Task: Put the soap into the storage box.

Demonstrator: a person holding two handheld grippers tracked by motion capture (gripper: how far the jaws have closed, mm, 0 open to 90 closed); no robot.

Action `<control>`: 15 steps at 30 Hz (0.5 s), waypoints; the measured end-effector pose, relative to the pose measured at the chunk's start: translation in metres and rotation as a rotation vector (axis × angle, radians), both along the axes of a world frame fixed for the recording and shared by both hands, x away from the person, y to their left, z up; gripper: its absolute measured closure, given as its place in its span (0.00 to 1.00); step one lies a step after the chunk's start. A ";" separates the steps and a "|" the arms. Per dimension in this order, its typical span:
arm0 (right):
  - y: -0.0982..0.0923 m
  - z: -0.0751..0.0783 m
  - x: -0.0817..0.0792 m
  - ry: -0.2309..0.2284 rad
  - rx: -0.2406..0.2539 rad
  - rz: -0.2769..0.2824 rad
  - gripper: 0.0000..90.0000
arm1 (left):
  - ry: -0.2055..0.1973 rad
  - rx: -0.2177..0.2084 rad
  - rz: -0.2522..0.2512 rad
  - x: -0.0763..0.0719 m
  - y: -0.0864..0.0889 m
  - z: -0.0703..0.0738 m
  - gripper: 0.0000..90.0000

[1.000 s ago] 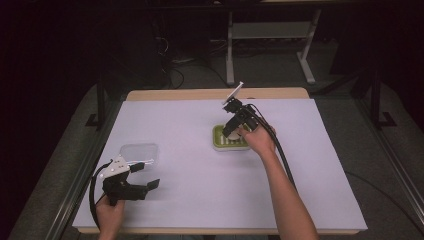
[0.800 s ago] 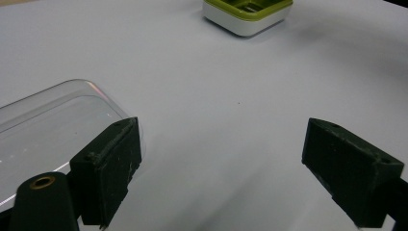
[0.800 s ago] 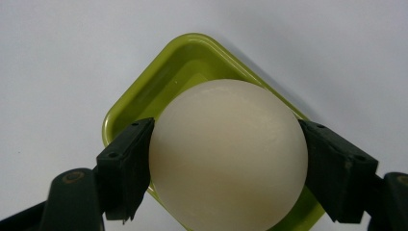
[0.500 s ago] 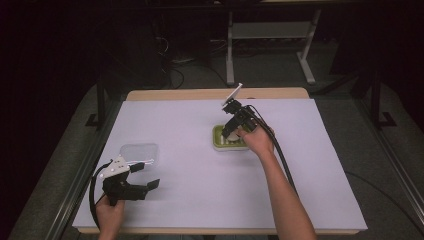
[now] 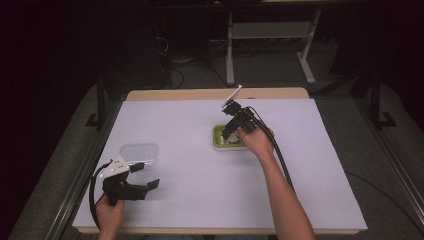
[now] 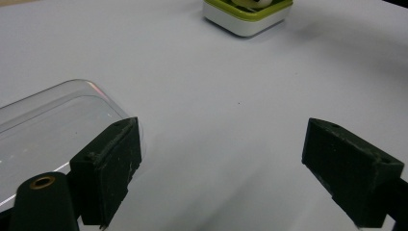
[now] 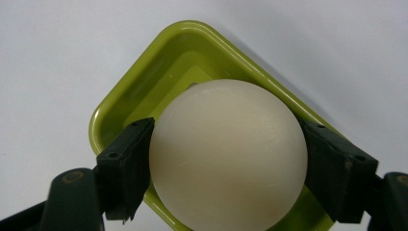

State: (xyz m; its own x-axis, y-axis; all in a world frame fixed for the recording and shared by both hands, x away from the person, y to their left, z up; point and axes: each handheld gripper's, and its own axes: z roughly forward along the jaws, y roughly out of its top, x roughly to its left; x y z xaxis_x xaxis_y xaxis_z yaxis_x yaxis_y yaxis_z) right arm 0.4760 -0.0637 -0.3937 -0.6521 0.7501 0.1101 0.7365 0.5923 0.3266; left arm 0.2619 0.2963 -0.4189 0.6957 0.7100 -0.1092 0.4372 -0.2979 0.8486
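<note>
White-covered counter [image 5: 200, 125] filling mid-frame, left hand-held gripper [image 5: 145, 176] sitting spread wide at lower left beside a clear lid [image 5: 139, 152], right hand-held gripper [image 5: 229, 131] gripping a cream ball [image 7: 228, 156] over a green tray [image 5: 218, 140] right of center.

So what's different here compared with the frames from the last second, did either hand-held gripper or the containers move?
Nothing visibly changed. The right hand-held gripper stays over the lime-green square plastic tray, its jaws against the cream-white round ball. The left hand-held gripper stays open and low beside the clear plastic lid on the white table cover.
</note>
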 end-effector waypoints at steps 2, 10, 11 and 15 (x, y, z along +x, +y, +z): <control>0.000 -0.001 0.000 0.000 -0.001 0.001 0.26 | 0.001 0.000 0.001 0.000 0.000 0.000 0.14; -0.001 -0.004 0.002 0.007 -0.003 -0.005 0.26 | 0.000 -0.001 0.000 0.000 0.000 0.000 0.14; -0.001 -0.004 0.002 0.009 -0.002 -0.005 0.26 | 0.000 -0.002 0.000 0.000 0.000 0.000 0.14; -0.001 -0.005 0.001 0.012 -0.004 -0.005 0.26 | 0.000 -0.003 0.001 0.000 0.000 0.000 0.14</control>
